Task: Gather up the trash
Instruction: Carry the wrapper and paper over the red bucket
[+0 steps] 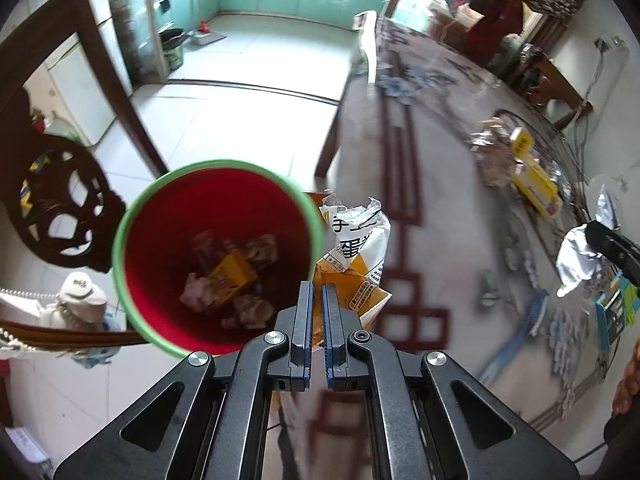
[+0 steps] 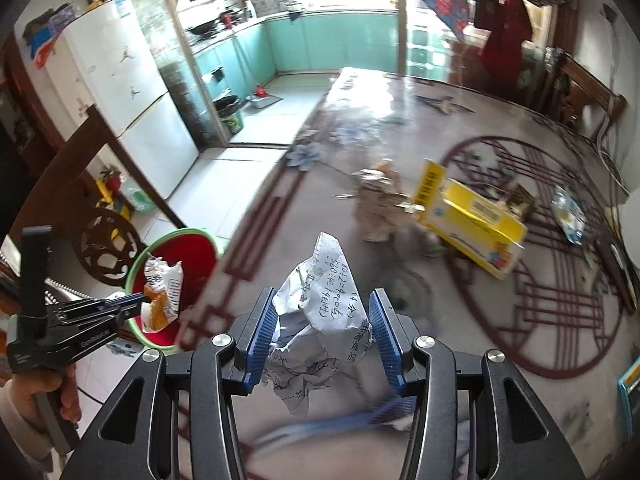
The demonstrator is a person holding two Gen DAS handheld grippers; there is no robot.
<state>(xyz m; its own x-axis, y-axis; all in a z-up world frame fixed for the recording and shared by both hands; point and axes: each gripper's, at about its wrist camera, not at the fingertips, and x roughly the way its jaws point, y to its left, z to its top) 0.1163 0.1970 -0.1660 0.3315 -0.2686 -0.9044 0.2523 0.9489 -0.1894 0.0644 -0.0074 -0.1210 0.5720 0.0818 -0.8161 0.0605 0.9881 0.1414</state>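
Kitchen-dining room, pale tiled floor, teal cabinets behind; glossy patterned tabletop (image 2: 360,128) on right, edge running diagonally. Going left to right.

Off tabletop's left edge, on floor side: round red bin with green rim (image 1: 218,256), mouth up, already holding yellow carton and crumpled scraps. Left gripper (image 1: 317,320) pointing steeply down, jaws pinched nearly together on flat orange-and-white crumpled snack wrapper (image 1: 354,248). Key relation: wrapper hanging just beyond bin's right rim in left wrist view, over tabletop edge, not yet over red opening; bin lies leftward of jaws. From right wrist view, same wrapper (image 2: 162,296) overlapping bin's mouth (image 2: 176,248), so likely close to or at rim; exact overlap hard to tell. Wrapper's long axis roughly along fingers, dangling forward.

Right gripper (image 2: 322,336) tilted down over tabletop, jaws at middling width, clamped on white crumpled paper ball with handwriting (image 2: 324,312), paper bulging up and out below pads. Farther from bin than left, well right of it.

Still on tabletop, farther right: brownish crumpled wad (image 2: 380,204), yellow opened cardboard box (image 2: 472,220), small blue-white packet (image 2: 568,216).

Judgement: left nearer, drop first after short leftward shift; right to follow across.
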